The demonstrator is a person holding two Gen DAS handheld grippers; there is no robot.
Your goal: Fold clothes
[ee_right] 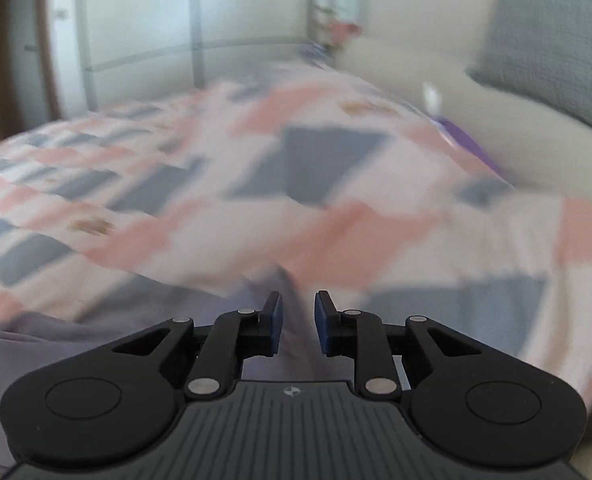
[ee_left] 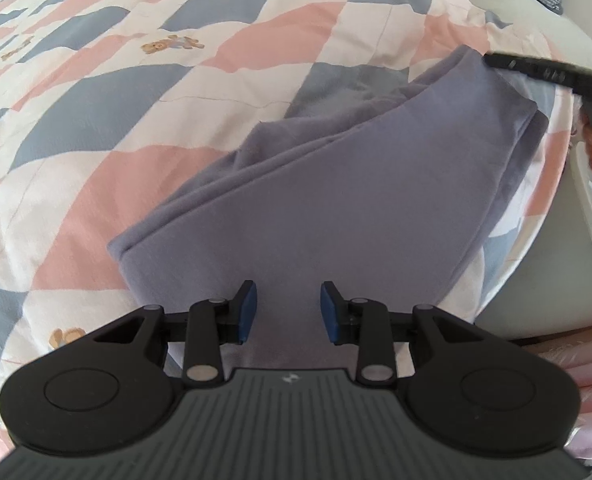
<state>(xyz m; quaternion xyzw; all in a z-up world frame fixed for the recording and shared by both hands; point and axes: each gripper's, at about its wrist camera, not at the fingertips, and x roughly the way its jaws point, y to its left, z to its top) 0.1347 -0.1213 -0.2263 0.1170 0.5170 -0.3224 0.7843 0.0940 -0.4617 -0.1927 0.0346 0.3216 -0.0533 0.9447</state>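
Left gripper [ee_left: 288,306]: jaws parted, empty, pads clear of the purple garment [ee_left: 335,184] just below. Right gripper [ee_right: 298,322]: jaws parted a little, nothing pinched; blurred view, cloth probably just beneath. In the left view it enters at 2 o'clock by the garment's far end. The garment lies folded lengthwise on the checked quilt [ee_left: 96,120], running toward 1 o'clock. Soft, light, limp knit; layers may slide. Take hold at corners, pinching all layers.

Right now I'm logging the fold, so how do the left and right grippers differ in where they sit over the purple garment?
The left gripper hangs over the garment's broad folded panel; the right gripper sits at its far edge, near the checked quilt. The left view is sharp, the right blurred. Both stand open, gripping nothing.
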